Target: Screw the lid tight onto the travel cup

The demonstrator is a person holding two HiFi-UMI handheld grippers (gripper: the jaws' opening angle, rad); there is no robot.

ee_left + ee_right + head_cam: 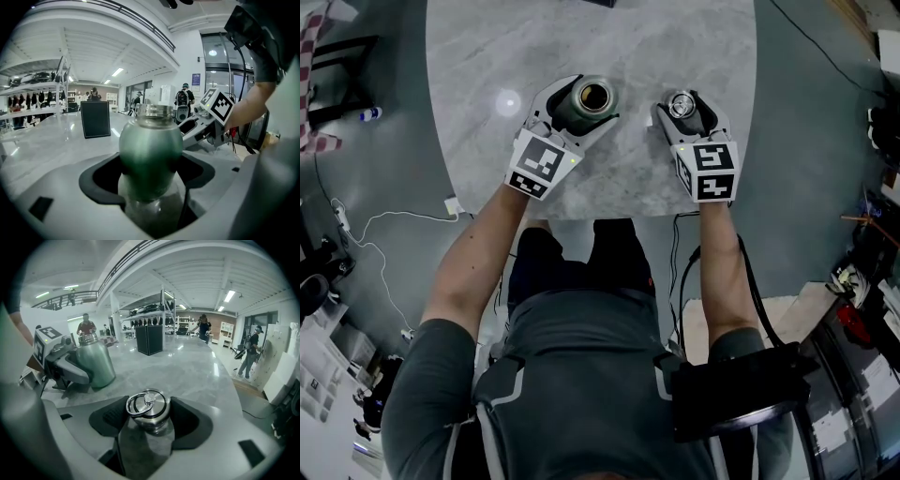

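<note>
Head view: dim, cool cast. Round glare spot (506, 101) on upper left of tabletop (675, 56); floor at frame edges darker.
Left gripper view: bright w/ overhead strip lights (117, 71) left of centre. Heavy fisheye, black vignette in corners. Travel cup (150, 154) close to lens, soft-focus, dull sheen.
Right gripper view: ceiling strips (229, 295) upper right, pale refl. on tabletop, sharp glint on lid (147, 404). Bkgd bends at edges.

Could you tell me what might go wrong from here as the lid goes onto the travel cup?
The right gripper has the lid only by its smooth round sides; it could slip or tilt when lifted.
A tilted lid may cross-thread on the open mouth of the travel cup.
The left gripper clamps the cup's rounded body, so it may turn in that grip during tightening.
</note>
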